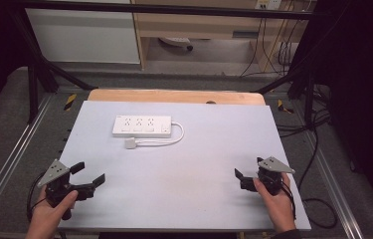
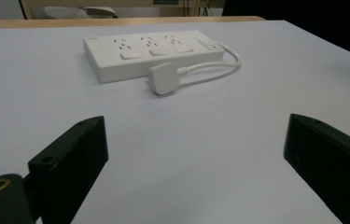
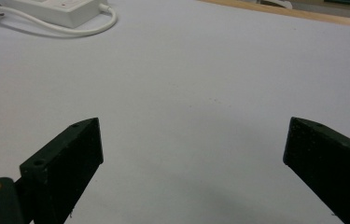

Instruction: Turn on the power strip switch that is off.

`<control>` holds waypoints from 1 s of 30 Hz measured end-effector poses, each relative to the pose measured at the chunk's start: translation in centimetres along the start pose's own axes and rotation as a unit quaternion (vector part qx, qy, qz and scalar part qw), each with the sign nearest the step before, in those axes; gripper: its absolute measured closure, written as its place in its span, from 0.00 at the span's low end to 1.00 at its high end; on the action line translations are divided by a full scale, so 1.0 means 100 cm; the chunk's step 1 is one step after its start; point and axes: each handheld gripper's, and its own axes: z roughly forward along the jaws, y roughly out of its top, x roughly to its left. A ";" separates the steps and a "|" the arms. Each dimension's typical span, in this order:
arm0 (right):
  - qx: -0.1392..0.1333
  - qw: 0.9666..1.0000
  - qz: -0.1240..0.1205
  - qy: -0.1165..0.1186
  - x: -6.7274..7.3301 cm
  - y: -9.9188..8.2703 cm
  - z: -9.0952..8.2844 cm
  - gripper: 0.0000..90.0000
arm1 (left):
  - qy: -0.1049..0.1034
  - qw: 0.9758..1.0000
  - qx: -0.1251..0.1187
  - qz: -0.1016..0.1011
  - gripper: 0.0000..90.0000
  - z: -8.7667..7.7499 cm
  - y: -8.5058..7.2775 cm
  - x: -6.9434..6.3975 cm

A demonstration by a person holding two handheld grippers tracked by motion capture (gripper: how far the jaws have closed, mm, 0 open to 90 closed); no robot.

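White plastic power strip (image 1: 141, 126) lies lengthwise across the grey bench (image 1: 184, 174), upper left of the high view. My left gripper (image 1: 88, 175) looks nearer than my right gripper (image 1: 241, 178); both jaws spread, empty.

High view: above, looking forward and down on the table (image 1: 174, 199).
Gripper views: low, close; both share the power strip (image 2: 151, 53) ahead of the jaws.

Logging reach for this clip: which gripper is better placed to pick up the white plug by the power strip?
Probably left. The left gripper sits open, aimed at the plug; the power strip lies on its side. The right gripper is farther off.
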 end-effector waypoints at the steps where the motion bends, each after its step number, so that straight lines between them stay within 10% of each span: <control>1: 0.001 1.000 0.002 -0.001 0.000 0.000 0.000 0.06 | 0.000 1.000 0.000 0.000 0.07 0.000 0.000 0.000; 30: 0.000 1.000 0.016 0.021 0.005 0.002 0.003 0.03 | -0.018 1.000 -0.017 0.010 0.07 0.010 0.023 -0.005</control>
